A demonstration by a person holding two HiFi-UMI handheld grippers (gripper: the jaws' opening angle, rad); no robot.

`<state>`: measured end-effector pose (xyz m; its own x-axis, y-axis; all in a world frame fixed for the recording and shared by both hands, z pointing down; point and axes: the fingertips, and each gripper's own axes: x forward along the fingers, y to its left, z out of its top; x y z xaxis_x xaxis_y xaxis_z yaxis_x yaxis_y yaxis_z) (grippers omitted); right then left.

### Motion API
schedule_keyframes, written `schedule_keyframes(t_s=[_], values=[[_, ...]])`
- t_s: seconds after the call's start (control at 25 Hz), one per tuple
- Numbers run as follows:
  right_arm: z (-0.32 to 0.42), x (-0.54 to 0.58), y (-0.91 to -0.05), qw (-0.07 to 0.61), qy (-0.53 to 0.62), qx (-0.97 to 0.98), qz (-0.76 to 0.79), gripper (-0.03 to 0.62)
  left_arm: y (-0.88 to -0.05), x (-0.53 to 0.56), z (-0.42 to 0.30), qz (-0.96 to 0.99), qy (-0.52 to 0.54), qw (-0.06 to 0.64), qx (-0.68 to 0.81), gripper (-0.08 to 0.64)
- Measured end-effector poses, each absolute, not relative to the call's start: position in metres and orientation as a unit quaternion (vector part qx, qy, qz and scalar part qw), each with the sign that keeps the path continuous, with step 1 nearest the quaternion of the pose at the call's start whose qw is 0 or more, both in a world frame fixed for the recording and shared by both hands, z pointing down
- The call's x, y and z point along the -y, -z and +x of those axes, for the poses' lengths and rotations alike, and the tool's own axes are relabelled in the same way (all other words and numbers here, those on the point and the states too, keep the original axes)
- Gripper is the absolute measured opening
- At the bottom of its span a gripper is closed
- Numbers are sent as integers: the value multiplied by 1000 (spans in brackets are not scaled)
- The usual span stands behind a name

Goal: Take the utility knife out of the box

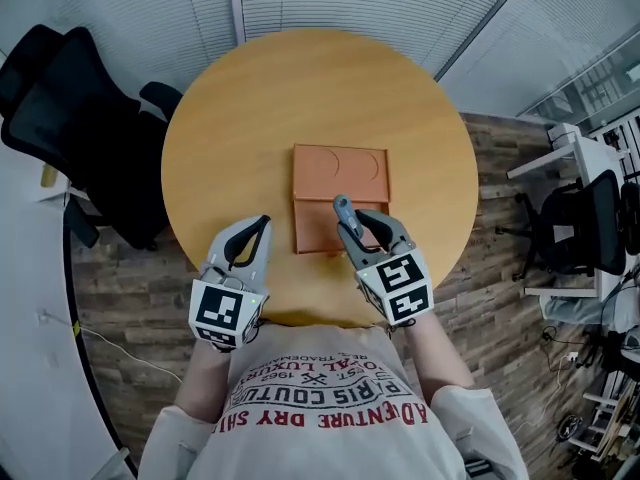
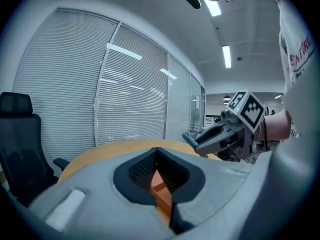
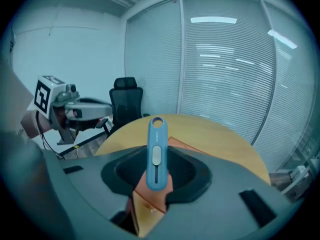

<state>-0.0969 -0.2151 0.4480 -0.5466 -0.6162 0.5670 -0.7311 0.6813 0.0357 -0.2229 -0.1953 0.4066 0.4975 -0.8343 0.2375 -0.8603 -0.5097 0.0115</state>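
orange cardboard, the box (image 1: 340,173) lies open and flat near the middle of the round wooden table (image 1: 300,88). its two halves sit side by side, one nearer us and one farther.

the blue utility knife (image 1: 342,208) is out of the box. we have it pinched in our right gripper (image 1: 362,224), whose jaws are closed on the lower part of the handle. in the right gripper view the knife stands up between the jaws, its slider facing the camera and the end with the hole uppermost. in the head view that end pokes out past the jaw tips, over the near half of the box. the left gripper view shows the right gripper up in the air above the table, with the knife's blue end sticking out in front of it.

our left gripper (image 1: 263,221) hangs just beside the box's near left corner. its jaw tips meet and there is nothing between them; through the gap behind the tips we see only a sliver of the box.

a black office chair (image 1: 80,128) stands on the floor to the left of the table.
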Motion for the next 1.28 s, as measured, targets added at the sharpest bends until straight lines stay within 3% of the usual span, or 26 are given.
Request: schedule_keyframes(t_s=[0.2,0.56,1.28], values=[[-91,206,-393,173,-87,893,406,133,-384,186,-216,869,-90,42,485,-5],[-72,194,-342,49,-31,890,452,133,-348,176,-222,869,-68,5,490,-5],[-84,199,-348,57,-22,888,456,133,-343,185,-236,865,-51,3,498,-5]])
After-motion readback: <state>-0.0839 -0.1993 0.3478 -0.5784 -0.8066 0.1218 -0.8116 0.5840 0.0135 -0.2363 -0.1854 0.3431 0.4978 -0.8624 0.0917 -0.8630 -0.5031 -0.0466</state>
